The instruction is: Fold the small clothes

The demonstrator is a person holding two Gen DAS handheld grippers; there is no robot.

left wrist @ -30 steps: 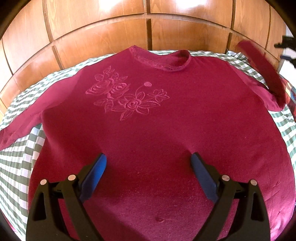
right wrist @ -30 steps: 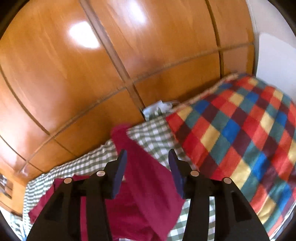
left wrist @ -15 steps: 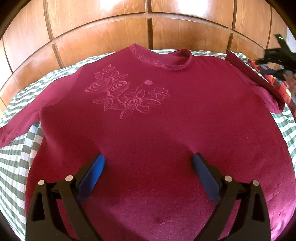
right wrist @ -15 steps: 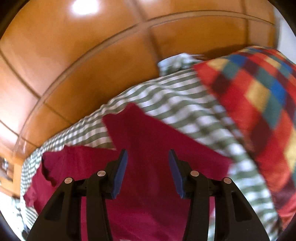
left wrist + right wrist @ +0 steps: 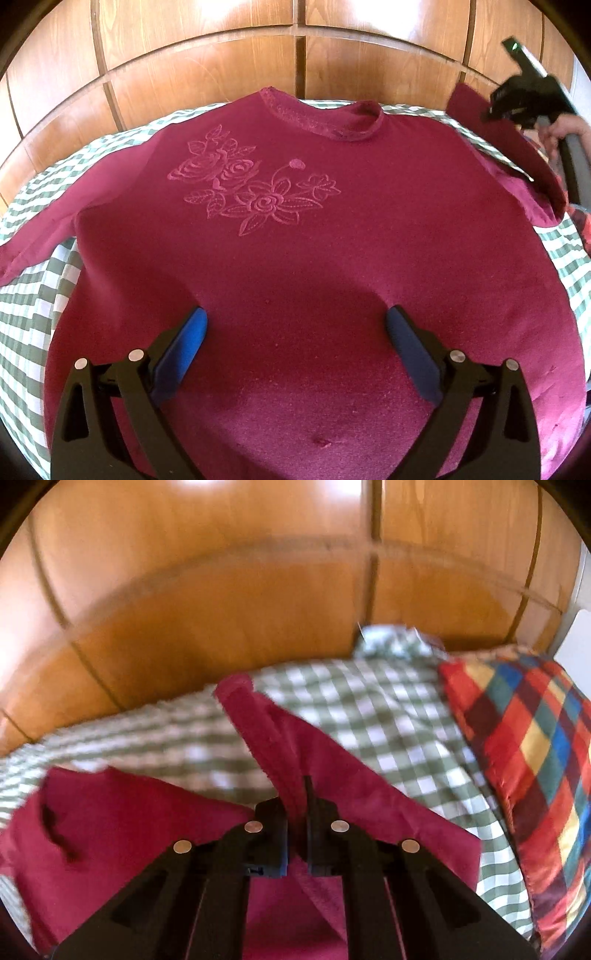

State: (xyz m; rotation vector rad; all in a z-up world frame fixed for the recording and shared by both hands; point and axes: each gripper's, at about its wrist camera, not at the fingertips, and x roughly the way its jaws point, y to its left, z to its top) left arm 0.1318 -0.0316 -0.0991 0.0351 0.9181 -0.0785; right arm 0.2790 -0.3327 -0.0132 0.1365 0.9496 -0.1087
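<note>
Beneath the wide-open, empty left gripper [image 5: 295, 325] the maroon sweater [image 5: 295, 258] lies flat and unfolded on the checked sheet [image 5: 33, 295], while ahead-right the right gripper [image 5: 297, 812] pinches its sleeve [image 5: 280, 746], folding barely begun.

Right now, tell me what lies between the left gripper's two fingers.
Only the maroon sweater: the left gripper stands open over its bare front, shown in the left wrist view.

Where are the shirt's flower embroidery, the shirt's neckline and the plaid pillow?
flower embroidery [image 5: 255, 192]: left wrist view, on the middle bloom.
neckline [image 5: 321, 123]: left wrist view, on the front collar band.
plaid pillow [image 5: 532, 746]: right wrist view, on its top face.
</note>
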